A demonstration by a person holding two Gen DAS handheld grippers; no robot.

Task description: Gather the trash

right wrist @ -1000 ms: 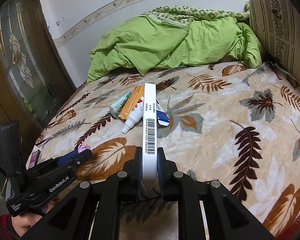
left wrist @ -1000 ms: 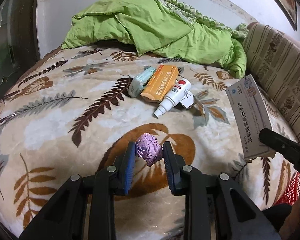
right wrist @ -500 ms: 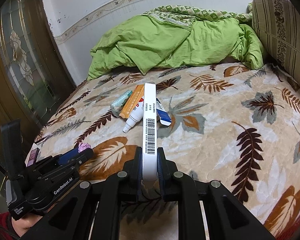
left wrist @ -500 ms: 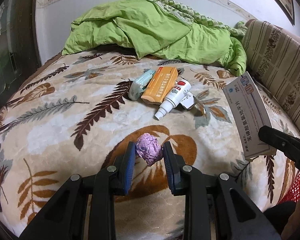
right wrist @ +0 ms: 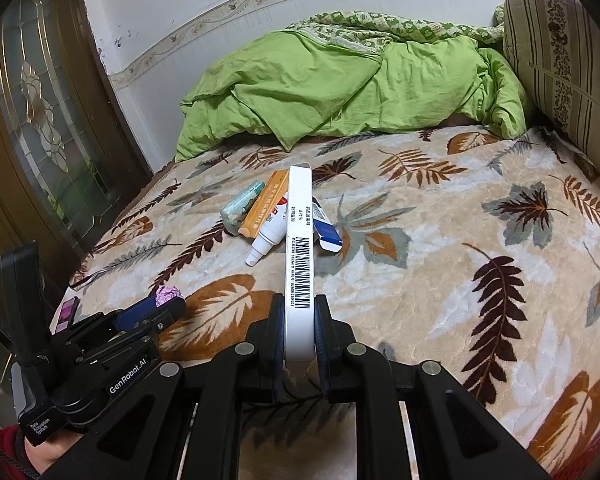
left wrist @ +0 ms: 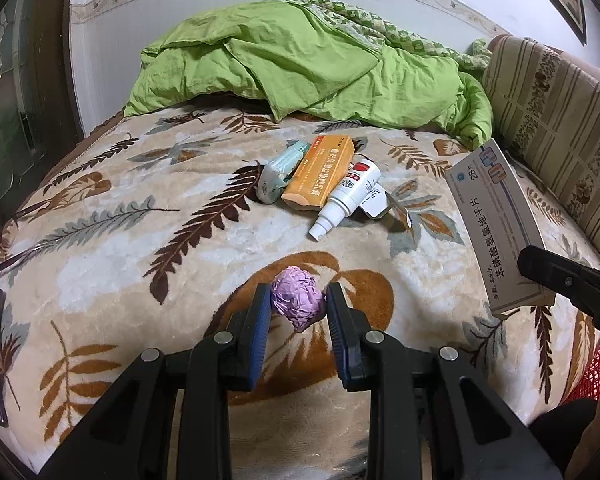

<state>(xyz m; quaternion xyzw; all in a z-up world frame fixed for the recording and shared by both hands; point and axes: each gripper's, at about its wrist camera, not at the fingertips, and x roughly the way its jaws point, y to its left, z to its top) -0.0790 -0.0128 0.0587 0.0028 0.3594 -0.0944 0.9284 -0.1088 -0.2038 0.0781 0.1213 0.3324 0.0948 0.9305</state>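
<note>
We grip a foil ball (left wrist: 299,305) in the left gripper (left wrist: 299,312) and a box (right wrist: 299,264) in the right gripper (right wrist: 299,328); next, probably, drop both in the red basket (left wrist: 594,368).

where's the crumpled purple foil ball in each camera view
Left wrist view: the crumpled purple foil ball sits low at centre, held between the left tongs.
Right wrist view: the same ball shows small at lower left, at the tip of the left tongs.
Shared landmark: the white plastic spray bottle lying beside the orange cardboard box on the leaf-print blanket.
</note>
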